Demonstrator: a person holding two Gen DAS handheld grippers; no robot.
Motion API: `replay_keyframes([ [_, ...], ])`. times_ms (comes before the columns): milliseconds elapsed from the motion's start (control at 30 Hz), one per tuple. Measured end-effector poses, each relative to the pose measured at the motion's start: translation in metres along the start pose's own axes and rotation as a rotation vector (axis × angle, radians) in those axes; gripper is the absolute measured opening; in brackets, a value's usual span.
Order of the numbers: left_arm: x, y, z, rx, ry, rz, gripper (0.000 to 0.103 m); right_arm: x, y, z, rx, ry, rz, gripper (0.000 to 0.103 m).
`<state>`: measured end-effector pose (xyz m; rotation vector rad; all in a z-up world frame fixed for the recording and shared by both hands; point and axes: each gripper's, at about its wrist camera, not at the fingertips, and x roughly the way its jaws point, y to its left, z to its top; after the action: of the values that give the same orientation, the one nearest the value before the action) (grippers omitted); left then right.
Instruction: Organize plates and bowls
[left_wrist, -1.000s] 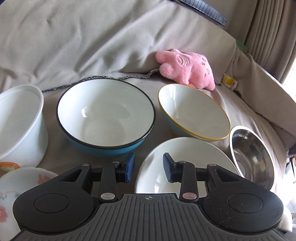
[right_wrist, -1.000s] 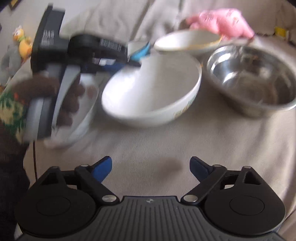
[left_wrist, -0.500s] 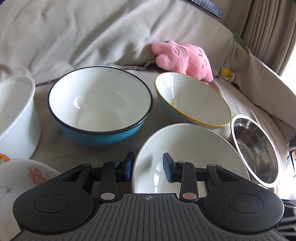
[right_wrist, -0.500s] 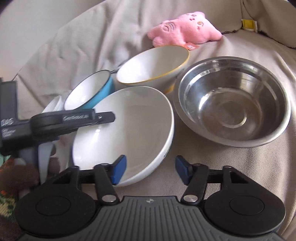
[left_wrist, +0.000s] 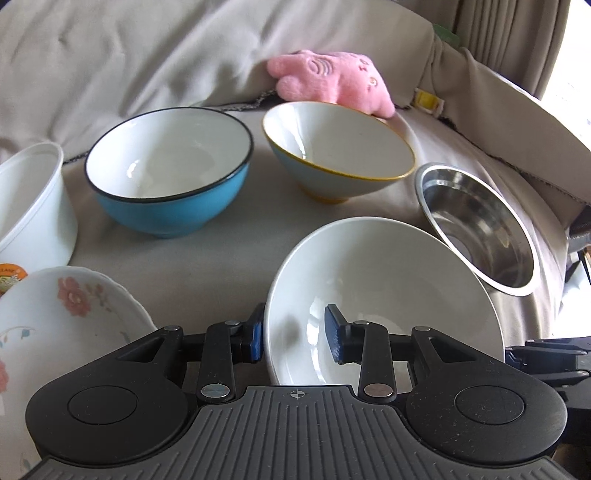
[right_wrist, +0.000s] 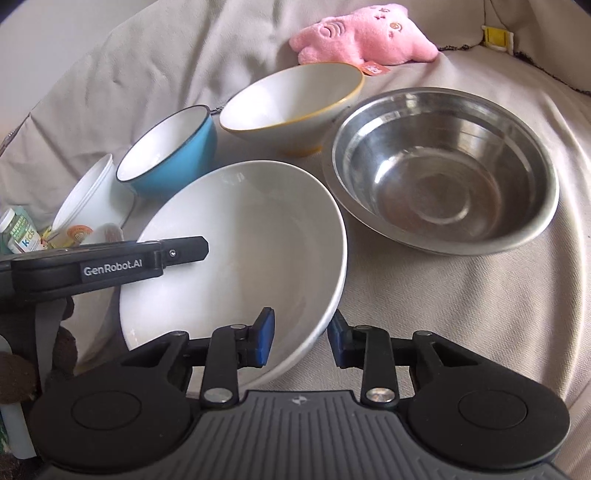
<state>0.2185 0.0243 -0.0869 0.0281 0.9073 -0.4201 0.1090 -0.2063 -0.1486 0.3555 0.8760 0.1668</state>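
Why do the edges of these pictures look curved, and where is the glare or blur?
Left wrist view: fisheye bending curves the sofa edges; daylight blows out the top right corner; small highlights sit inside the blue bowl and white bowl; the pink plush toy looks slightly soft. Right wrist view: corners darken; the steel bowl carries streaky reflections; the left gripper's arm is a bit soft.

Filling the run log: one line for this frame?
left gripper: straddles white bowl rim, not clamped | right gripper: straddles near rim, open | steel bowl: beside
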Motion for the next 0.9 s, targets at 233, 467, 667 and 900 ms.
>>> replay_keyframes([
  [233,-0.003,-0.007,-0.003,0.003,0.009,0.008,0.039,0.005,-0.009,0.008,0.008,0.005,-0.003,0.027],
  [467,-0.018,-0.018,-0.017,-0.063,0.061,0.006,0.039,0.001,-0.021,0.012,-0.011,-0.005,0.006,0.027],
  [667,-0.023,-0.025,-0.034,-0.192,0.030,0.052,0.038,-0.001,-0.028,0.012,-0.091,-0.007,0.059,0.028],
  [900,-0.001,-0.032,-0.032,-0.240,0.047,0.139,0.040,0.006,-0.032,0.010,-0.145,-0.014,0.126,0.029],
])
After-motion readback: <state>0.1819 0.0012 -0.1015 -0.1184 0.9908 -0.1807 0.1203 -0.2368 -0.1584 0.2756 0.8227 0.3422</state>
